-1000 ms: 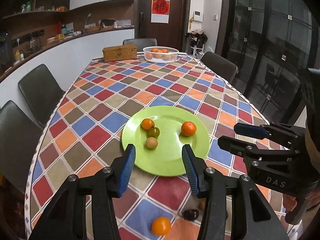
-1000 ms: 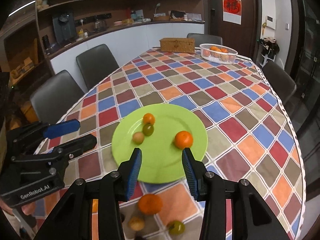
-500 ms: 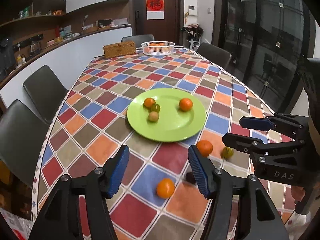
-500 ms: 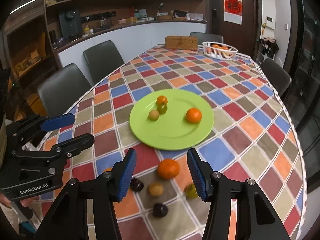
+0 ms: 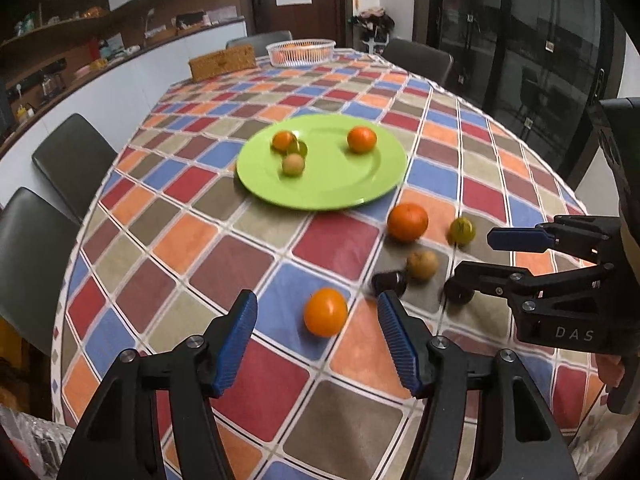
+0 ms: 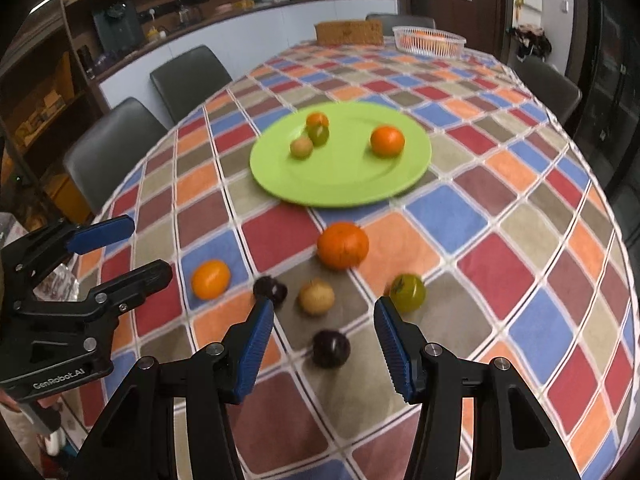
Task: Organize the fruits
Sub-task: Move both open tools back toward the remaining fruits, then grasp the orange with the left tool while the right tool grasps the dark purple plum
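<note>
Small orange fruit (image 5: 325, 311) on the near worktop (image 5: 240, 264), between spread left gripper (image 5: 316, 336) fingers. Right gripper (image 6: 323, 338) likewise spread, empty. Probably light, round, rollable; best pinched across the middle.

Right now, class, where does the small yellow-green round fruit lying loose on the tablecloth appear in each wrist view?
Left wrist view: small yellow-green round fruit at right of centre, right of the large orange.
Right wrist view: same fruit low, right of centre, by the right fingers.
Shared landmark: round lime-green plate.
</note>
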A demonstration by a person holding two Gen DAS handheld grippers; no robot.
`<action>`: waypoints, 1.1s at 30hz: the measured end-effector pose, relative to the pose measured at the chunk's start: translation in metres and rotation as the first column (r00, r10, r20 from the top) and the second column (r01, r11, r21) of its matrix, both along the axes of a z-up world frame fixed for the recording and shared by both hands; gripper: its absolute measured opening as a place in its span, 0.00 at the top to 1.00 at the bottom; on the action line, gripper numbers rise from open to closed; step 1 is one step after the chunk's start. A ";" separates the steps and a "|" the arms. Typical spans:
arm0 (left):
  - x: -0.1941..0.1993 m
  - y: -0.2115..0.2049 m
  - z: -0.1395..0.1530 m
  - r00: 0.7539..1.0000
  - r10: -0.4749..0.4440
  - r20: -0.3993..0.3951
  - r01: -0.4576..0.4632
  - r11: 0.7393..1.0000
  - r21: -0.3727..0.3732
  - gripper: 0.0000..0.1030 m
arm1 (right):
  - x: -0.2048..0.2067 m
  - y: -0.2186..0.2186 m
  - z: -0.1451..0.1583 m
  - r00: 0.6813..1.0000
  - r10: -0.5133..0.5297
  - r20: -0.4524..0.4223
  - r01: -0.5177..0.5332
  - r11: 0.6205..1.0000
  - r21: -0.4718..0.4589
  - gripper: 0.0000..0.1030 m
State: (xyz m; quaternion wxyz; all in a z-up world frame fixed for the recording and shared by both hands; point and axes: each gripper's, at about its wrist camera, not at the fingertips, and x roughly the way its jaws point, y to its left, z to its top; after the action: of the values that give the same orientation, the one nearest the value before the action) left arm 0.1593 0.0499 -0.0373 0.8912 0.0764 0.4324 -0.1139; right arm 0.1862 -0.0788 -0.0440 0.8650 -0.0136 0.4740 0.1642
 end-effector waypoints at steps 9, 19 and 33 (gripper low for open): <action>0.009 -0.003 -0.026 0.996 -0.024 -0.085 0.024 1.000 0.005 0.40 | 0.001 -0.001 -0.020 0.998 -0.009 -0.056 0.007 1.000 -0.025 0.48; 0.027 0.000 -0.044 0.992 -0.011 -0.127 0.011 1.000 -0.006 0.41 | 0.007 0.003 -0.035 0.996 -0.010 -0.089 0.006 0.999 -0.048 0.52; 0.039 -0.007 -0.056 0.986 -0.025 -0.163 0.020 0.999 -0.034 0.65 | 0.013 0.002 -0.044 0.992 -0.002 -0.128 0.000 1.000 -0.016 0.72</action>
State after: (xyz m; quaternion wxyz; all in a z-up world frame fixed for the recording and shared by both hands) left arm 0.1984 0.0429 -0.0932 0.8526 0.0572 0.5010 -0.1368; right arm 0.1991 -0.0765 -0.0885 0.8329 -0.0098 0.5297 0.1603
